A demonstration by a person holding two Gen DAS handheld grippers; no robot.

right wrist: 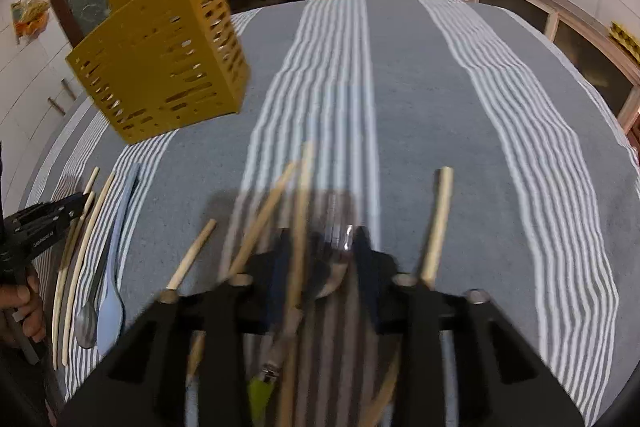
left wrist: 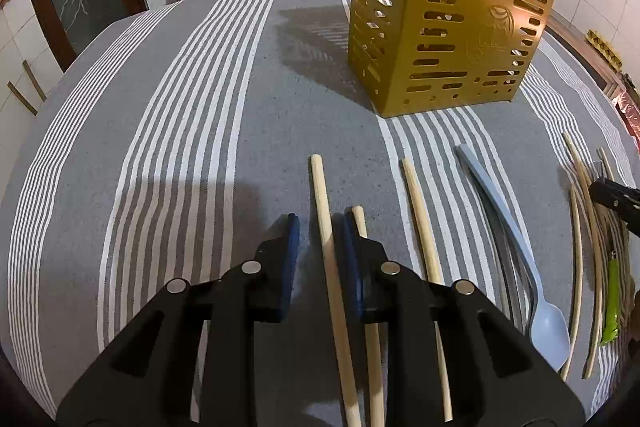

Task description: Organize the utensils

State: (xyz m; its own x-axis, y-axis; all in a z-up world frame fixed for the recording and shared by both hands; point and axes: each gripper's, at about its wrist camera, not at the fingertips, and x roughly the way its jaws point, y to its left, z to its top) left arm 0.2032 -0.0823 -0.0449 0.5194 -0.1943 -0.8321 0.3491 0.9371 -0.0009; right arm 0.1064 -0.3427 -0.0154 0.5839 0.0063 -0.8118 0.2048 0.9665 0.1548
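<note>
Chopstick lies between left gripper pads, untouched.

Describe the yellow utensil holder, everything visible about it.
The yellow utensil holder is a tall, angular box, plastic by its look, its walls pierced with rows of slots and round holes, with a faint embossed emblem on one face. A taller back panel rises behind. It stands upright on the striped cloth, apart from the utensils. Nothing visibly touches it; its contents are not visible.
</note>
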